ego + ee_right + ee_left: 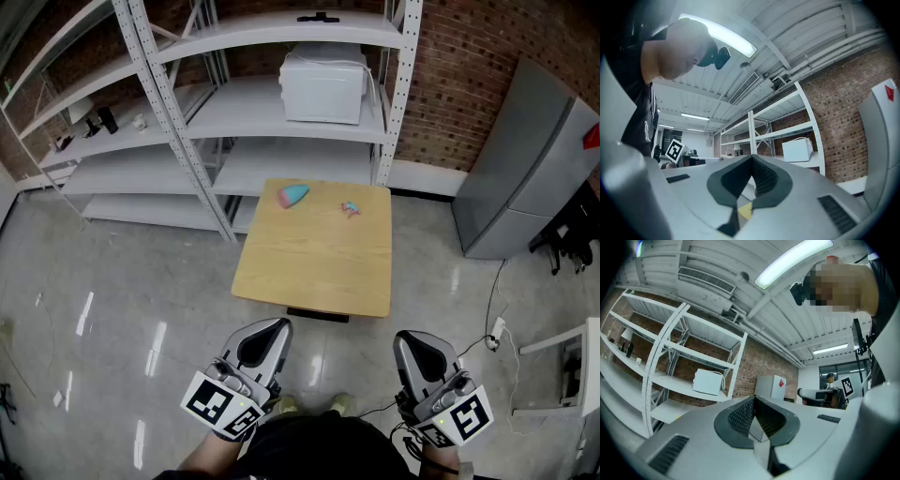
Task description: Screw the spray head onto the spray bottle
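On the table lies a spray bottle (teal).

No lettering, brand, number or sign is legible anywhere

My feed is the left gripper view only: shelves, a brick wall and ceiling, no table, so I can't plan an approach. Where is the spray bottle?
Observer: In the head view the spray bottle lies on its side on the wooden table, near the far edge and left of centre.
Operator: And the spray head, is it on the bottle?
Observer: No. The spray head lies apart from the bottle, to its right on the same table.
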`<action>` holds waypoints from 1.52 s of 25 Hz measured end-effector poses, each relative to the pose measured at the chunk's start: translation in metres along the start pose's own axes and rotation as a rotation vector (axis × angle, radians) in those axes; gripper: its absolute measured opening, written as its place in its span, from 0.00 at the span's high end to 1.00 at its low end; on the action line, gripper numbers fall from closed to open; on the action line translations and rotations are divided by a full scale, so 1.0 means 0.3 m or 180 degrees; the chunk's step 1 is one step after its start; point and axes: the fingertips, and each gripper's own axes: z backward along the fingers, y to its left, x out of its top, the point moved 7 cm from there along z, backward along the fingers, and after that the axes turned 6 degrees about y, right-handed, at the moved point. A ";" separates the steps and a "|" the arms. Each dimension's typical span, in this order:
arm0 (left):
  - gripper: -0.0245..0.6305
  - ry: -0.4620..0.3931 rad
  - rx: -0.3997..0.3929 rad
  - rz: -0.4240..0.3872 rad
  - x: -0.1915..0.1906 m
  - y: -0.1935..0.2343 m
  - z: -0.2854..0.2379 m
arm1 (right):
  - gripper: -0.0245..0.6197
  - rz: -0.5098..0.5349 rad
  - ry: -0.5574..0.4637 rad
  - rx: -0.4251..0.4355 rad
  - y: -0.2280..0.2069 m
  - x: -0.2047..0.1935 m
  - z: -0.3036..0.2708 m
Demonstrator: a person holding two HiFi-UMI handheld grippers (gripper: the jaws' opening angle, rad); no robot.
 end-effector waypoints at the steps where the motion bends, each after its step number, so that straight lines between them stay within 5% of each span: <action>1: 0.96 0.0002 -0.0003 0.0003 -0.001 -0.004 -0.006 | 0.96 0.0002 -0.0001 0.0003 -0.006 0.001 0.002; 18: 0.96 0.0025 0.0019 -0.0011 -0.015 -0.048 -0.077 | 0.96 -0.0035 0.0053 0.0079 -0.074 -0.014 0.026; 31: 0.96 0.0196 0.0141 -0.0037 -0.041 -0.081 -0.199 | 0.96 -0.0428 0.0082 0.0523 -0.188 -0.075 0.005; 38: 0.96 0.0333 0.0248 -0.0075 -0.058 0.078 -0.313 | 0.96 -0.0543 0.0072 0.0542 -0.269 -0.085 -0.131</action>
